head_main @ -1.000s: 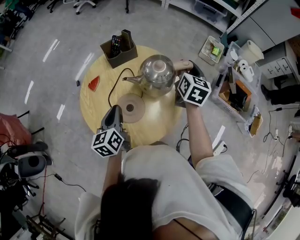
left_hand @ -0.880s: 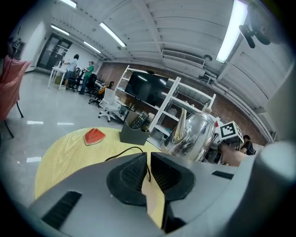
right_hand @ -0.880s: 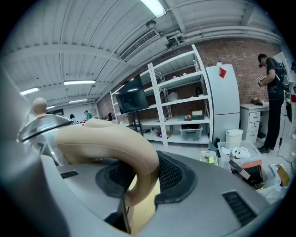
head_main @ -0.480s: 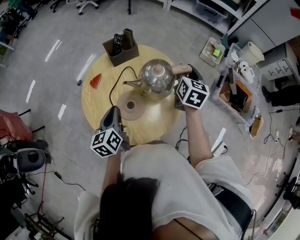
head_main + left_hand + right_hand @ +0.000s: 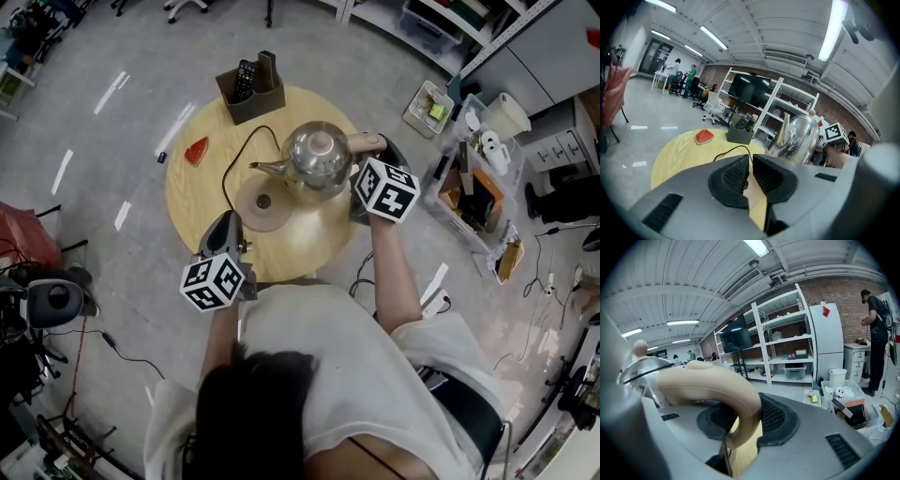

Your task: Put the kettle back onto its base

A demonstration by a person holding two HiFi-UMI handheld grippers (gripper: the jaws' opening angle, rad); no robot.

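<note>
1. Clamped the fingers [image 5: 773, 416] of the right gripper [image 5: 747, 423] onto the cream handle [image 5: 717, 385], one pad each side, probably to carry the weight without swing.
2. Held the kettle [image 5: 317, 157] upright by that handle, spout pointing left, just beside the far right edge of the base [image 5: 264, 202] and not yet seated on it. Could not tell whether clear of the bench [image 5: 197, 202].
3. Left the base flat on the bench, centre pin bare, cord [image 5: 230, 164] looping away behind.
4. Pointed the left gripper [image 5: 751, 176] at the base from its near side, fingers [image 5: 733, 176] almost together on nothing, likely on standby to steady the base.
</note>
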